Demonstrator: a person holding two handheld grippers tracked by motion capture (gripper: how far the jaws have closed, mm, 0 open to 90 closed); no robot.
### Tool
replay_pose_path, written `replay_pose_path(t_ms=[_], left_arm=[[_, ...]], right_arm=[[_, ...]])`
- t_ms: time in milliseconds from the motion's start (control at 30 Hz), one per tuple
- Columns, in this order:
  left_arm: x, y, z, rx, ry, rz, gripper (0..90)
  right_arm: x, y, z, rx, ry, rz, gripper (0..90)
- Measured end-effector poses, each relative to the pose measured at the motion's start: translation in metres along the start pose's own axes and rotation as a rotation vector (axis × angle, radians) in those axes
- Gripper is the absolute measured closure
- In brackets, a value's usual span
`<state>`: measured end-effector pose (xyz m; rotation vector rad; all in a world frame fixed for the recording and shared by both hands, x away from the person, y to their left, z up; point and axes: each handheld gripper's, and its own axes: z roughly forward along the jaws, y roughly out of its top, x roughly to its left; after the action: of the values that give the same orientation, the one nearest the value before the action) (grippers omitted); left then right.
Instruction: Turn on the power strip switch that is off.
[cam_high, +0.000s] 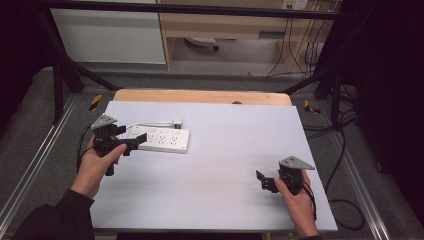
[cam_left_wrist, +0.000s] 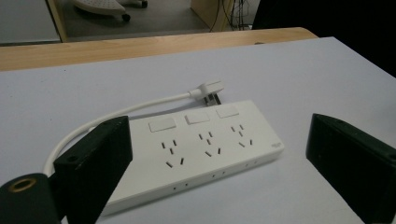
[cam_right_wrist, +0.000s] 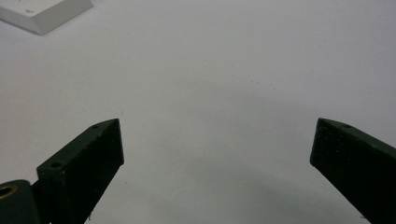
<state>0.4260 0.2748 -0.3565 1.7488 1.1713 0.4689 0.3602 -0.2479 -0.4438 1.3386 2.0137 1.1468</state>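
A white power strip (cam_high: 161, 139) with three switches and three socket groups lies flat on the left part of the grey table top (cam_high: 225, 165). Its white cord loops round to a plug (cam_high: 176, 122) lying just behind it. In the left gripper view the power strip (cam_left_wrist: 205, 149) sits between and just beyond the wide-apart jaws, and the plug (cam_left_wrist: 209, 89) lies behind it. My left gripper (cam_high: 135, 141) is open at the strip's left end, held by a hand. My right gripper (cam_high: 261, 179) is open over bare table at the front right, with a corner of the power strip (cam_right_wrist: 42, 14) far off.
A wooden strip (cam_high: 200, 96) borders the table's far edge. Black frame legs (cam_high: 60, 85) stand at both back corners, with cables (cam_high: 345, 150) trailing on the floor at the right. A pale cabinet (cam_high: 110, 35) and wooden shelving (cam_high: 225, 30) stand beyond.
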Motion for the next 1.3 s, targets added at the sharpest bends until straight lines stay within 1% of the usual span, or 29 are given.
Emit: replay_pose_path(t_ms=[300, 533, 600, 767, 967, 1133, 1300], left_arm=[[0.0, 0.005, 0.011, 0.008, 0.009, 0.008, 7.2], [0.001, 0.01, 0.023, 0.0, 0.022, 0.013, 7.7], [0.003, 0.011, 0.027, -0.005, 0.029, 0.006, 8.2], [0.004, 0.012, 0.035, -0.009, 0.039, 0.009, 8.3], [0.005, 0.014, 0.04, -0.008, 0.046, 0.009, 8.6], [0.005, 0.015, 0.042, -0.014, 0.049, 0.0, 8.6], [0.006, 0.016, 0.045, -0.003, 0.052, 0.003, 8.7]], right_arm=[[0.001, 0.0, 0.0, 0.001, 0.002, 0.002, 3.1], [0.001, 0.0, 0.0, 0.0, 0.003, 0.001, 3.1], [0.001, 0.0, 0.0, -0.003, 0.004, 0.0, 3.1], [0.001, 0.0, -0.001, -0.005, 0.006, 0.0, 3.0], [0.001, 0.0, -0.001, -0.006, 0.007, 0.0, 3.0], [0.001, 0.0, -0.001, -0.007, 0.007, -0.001, 3.0], [0.001, 0.0, -0.001, -0.007, 0.008, -0.003, 3.1]])
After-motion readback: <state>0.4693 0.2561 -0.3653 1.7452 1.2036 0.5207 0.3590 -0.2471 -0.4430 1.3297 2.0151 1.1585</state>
